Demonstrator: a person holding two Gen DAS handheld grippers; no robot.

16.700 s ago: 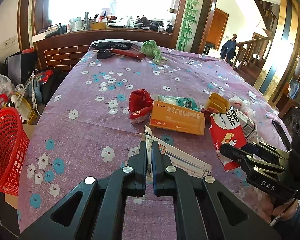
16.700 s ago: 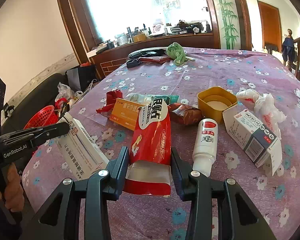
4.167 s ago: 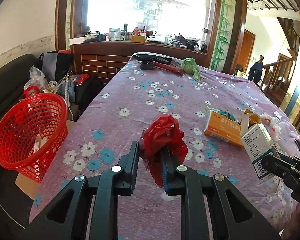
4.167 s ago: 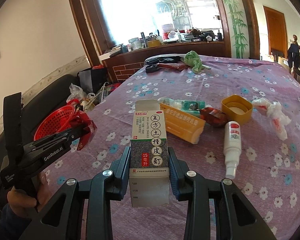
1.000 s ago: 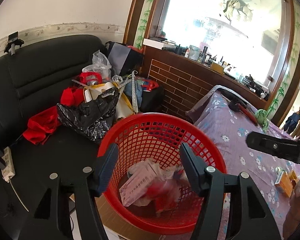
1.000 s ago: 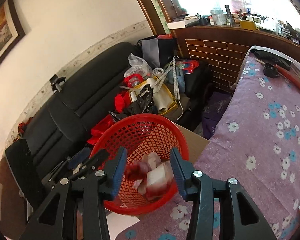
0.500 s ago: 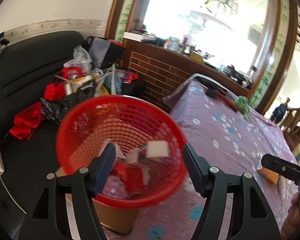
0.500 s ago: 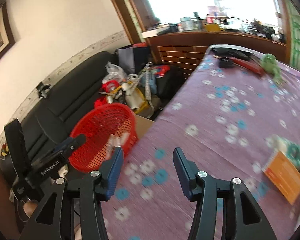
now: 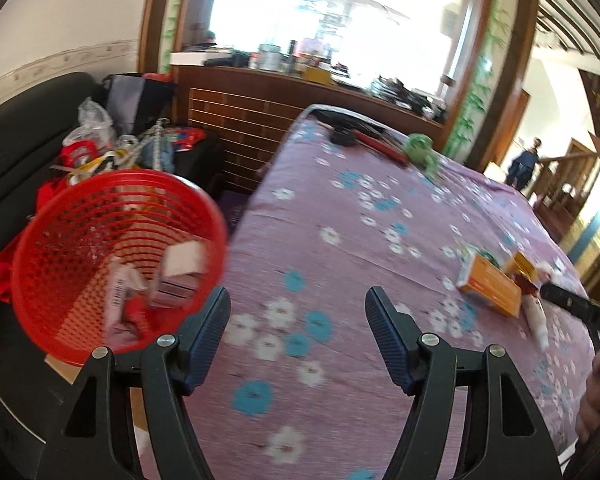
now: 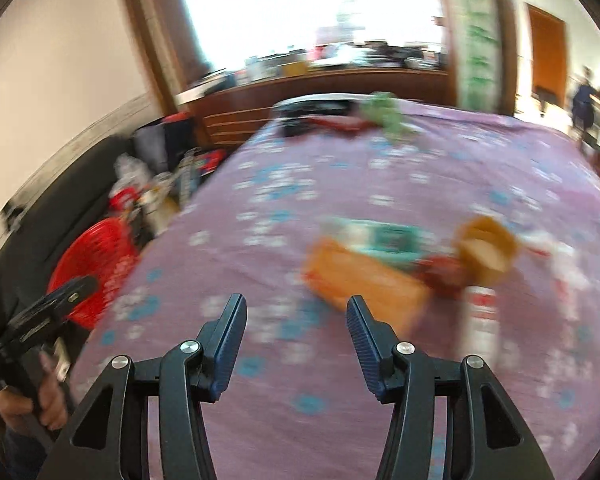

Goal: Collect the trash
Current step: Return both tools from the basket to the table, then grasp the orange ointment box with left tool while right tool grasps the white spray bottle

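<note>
**Red basket holds trash, both tongs empty over the bench**

Red mesh basket (image 9: 116,256) sits beside the left edge of the bench (image 9: 340,208), which wears a purple floral cloth; cartons and wrappers lie inside it. The left tongs (image 9: 298,332) stand apart with nothing between them, over the cloth just beside the basket. The right tongs (image 10: 296,334) are also apart and empty, aimed at the remaining trash: an orange box (image 10: 360,280), a teal packet (image 10: 384,238), a yellow lid (image 10: 486,246) and a white bottle (image 10: 480,320), all blurred. A hand (image 10: 40,396) grips the left tool's handle.
</note>
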